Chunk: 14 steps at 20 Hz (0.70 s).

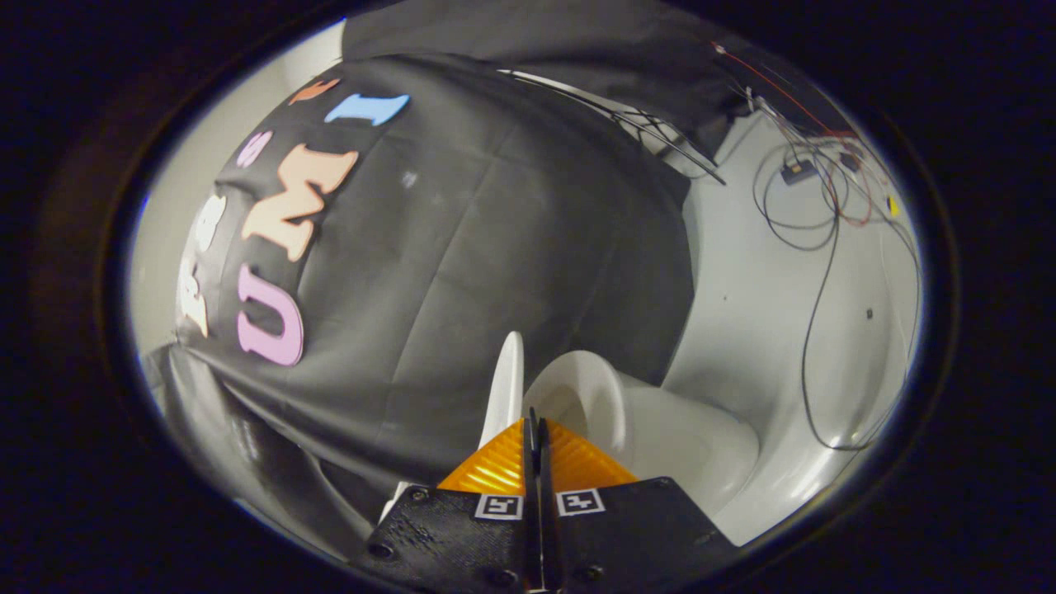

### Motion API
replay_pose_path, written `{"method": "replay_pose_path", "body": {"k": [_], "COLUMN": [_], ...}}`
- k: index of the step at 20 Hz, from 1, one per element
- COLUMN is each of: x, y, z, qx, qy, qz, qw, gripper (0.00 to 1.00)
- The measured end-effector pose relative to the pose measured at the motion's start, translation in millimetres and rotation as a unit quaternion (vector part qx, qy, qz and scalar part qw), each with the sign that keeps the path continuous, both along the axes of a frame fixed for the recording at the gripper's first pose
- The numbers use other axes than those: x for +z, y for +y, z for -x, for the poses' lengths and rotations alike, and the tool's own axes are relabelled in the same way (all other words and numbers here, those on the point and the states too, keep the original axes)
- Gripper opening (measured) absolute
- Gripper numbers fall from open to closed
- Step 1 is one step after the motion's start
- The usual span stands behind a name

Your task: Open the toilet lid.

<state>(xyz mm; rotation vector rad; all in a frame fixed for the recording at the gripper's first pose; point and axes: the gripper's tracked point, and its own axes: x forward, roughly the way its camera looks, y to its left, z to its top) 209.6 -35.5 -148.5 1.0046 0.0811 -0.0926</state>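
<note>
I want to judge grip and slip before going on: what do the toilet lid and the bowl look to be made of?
Toilet lid: thin, smooth white, probably plastic. Bowl: thicker, glossy white with soft highlights, likely glazed ceramic. The gripper has its fingers shut together, holding nothing.

Raised toilet lid and bowl just beyond closed hand-held gripper.

toilet lid's lower end hidden behind the gripper, toilet bowl's near part likewise, fingers pressed together

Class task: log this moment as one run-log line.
gripper: jaws shut, empty | toilet lid: raised, just ahead | toilet bowl: open | stage: lid up
</note>
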Motion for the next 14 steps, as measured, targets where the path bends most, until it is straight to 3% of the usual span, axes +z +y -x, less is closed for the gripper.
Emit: {"method": "replay_pose_path", "body": {"k": [7, 14], "x": [71.9, 138.5], "y": [42.4, 105.2], "z": [4.3, -10.6], "qx": [0.016, 0.037], "qy": [-0.013, -0.053], "qz": [0.117, 0.192], "qw": [0.993, 0.979], "gripper": [0.02, 0.05]}}
